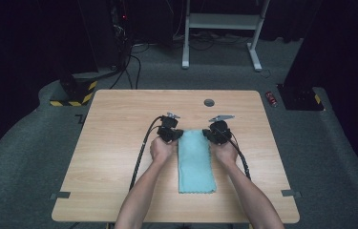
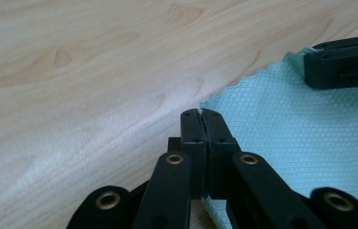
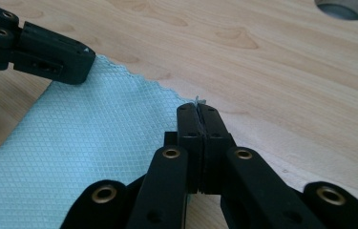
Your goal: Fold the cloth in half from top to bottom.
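Observation:
A light teal cloth (image 1: 195, 162) lies folded into a long strip on the wooden table (image 1: 119, 157), running from near the front edge toward the middle. My left gripper (image 1: 180, 136) sits at the strip's far left corner and my right gripper (image 1: 207, 134) at its far right corner. In the left gripper view the black jaws (image 2: 201, 117) are pressed together on the scalloped edge of the cloth (image 2: 300, 138). In the right gripper view the jaws (image 3: 198, 109) are shut on the cloth (image 3: 95, 143), with a sliver of fabric poking out at the tips. Both hands rest on the table.
A round cable hole (image 1: 209, 102) sits in the table beyond the cloth. On the floor behind stand a white desk frame (image 1: 219, 21), a yellow-and-black striped base (image 1: 74, 93) and a small red object (image 1: 272, 98). Bare wood lies to both sides of the strip.

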Motion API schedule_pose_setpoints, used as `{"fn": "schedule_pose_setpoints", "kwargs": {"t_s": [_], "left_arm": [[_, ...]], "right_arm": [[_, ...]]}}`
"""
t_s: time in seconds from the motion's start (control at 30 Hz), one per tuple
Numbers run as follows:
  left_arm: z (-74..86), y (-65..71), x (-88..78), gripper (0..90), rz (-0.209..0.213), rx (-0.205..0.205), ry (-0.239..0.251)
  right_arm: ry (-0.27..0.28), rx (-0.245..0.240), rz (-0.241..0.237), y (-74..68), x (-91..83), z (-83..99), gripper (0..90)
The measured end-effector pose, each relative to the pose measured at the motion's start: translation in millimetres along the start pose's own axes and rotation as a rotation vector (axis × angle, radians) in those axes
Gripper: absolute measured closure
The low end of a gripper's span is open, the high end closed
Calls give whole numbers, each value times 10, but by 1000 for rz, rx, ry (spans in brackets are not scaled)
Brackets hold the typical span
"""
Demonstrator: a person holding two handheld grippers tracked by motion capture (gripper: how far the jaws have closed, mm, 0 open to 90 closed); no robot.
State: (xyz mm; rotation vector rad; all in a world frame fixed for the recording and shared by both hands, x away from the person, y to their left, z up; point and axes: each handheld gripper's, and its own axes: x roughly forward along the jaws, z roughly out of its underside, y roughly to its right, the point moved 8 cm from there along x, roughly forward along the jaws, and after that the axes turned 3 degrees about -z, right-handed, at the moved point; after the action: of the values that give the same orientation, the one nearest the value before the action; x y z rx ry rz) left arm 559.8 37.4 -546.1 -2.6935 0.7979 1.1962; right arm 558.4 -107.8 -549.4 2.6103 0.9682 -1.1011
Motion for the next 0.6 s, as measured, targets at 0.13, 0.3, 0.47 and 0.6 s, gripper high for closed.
{"fn": "schedule_pose_setpoints", "kwargs": {"t_s": [0.13, 0.3, 0.47, 0.6], "left_arm": [[-104, 8, -44, 891, 18, -1, 24], [-199, 28, -67, 891, 23, 12, 45], [-259, 31, -65, 891, 23, 22, 48], [-345, 12, -113, 891, 26, 18, 75]], "right_arm": [[29, 22, -3, 46, -62, -48, 897], [43, 30, -6, 86, -89, -68, 898], [64, 46, -10, 128, -122, -100, 898], [74, 26, 5, 143, -177, -215, 898]]}}
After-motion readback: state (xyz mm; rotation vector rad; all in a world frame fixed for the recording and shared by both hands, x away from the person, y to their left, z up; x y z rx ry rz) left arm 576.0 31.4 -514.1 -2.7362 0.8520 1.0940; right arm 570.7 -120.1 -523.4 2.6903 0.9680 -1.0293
